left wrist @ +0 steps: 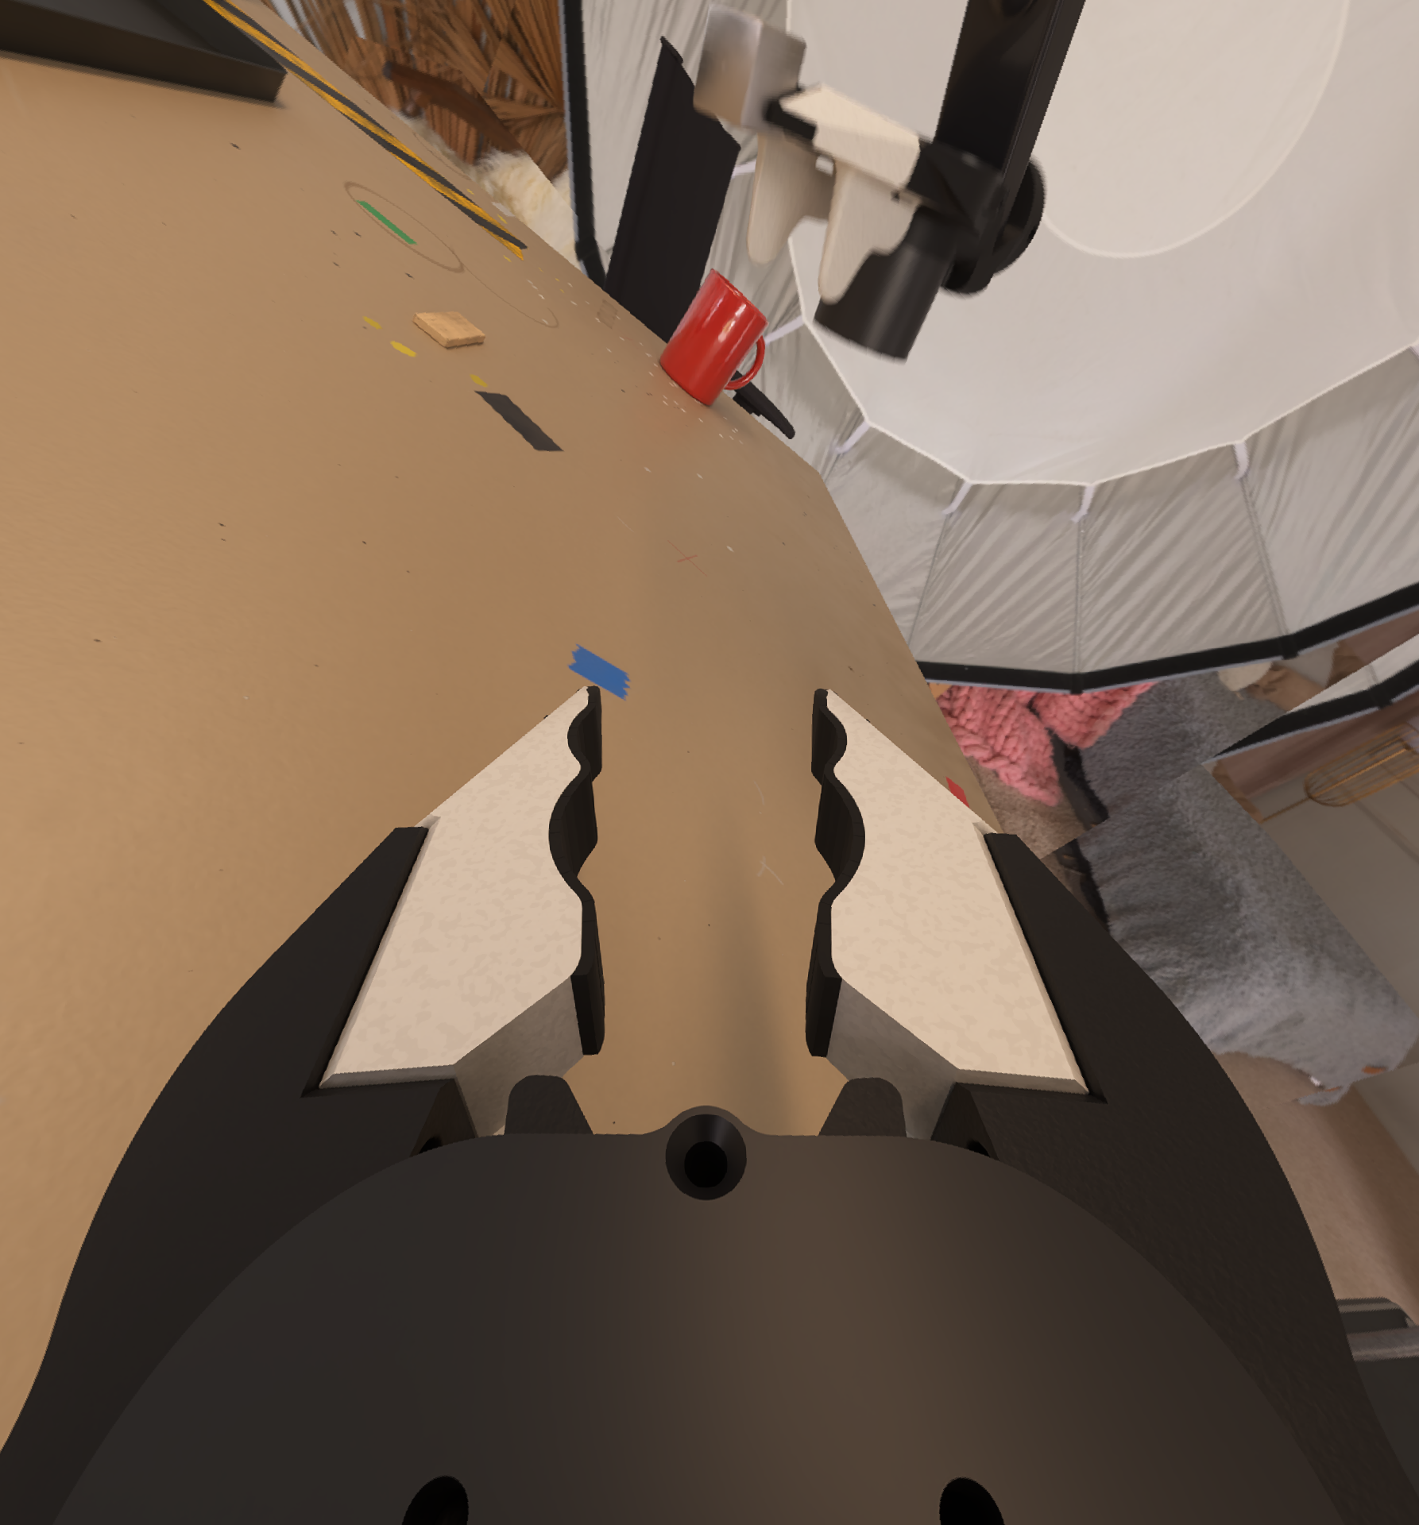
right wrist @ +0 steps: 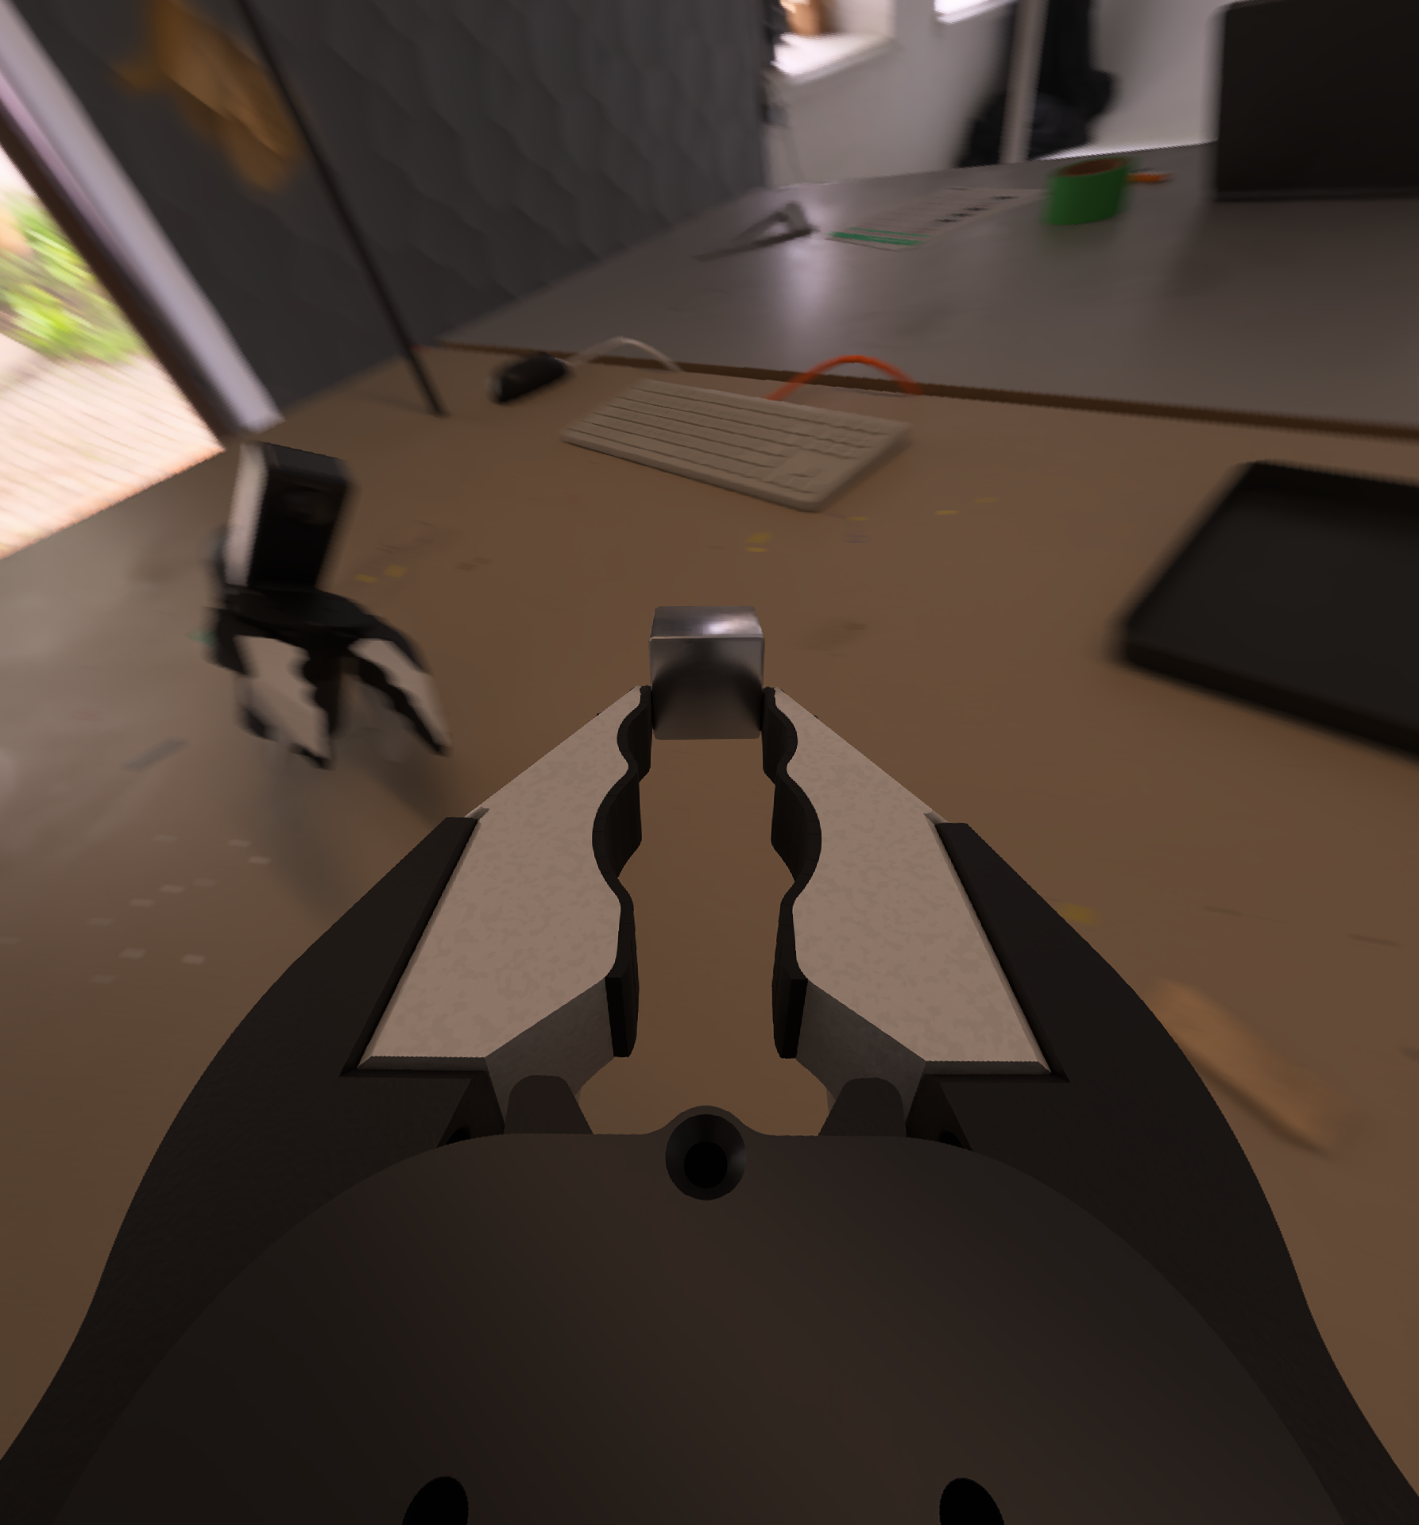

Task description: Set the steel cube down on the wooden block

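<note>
The right gripper (right wrist: 707, 701) pinches the steel cube (right wrist: 706, 672) between its 2 fingertips, above the table (right wrist: 194, 866). The left gripper (left wrist: 706, 701) hangs spread and empty, well apart from the wooden block (left wrist: 449, 328), which lies near the red mug (left wrist: 710, 338).

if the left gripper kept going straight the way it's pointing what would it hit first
Most likely the bare tan tabletop. The left gripper is open with nothing between its fingers, and the blue tape mark lies flat just ahead. The red mug sits farther along that line, though depth is hard to judge.
</note>
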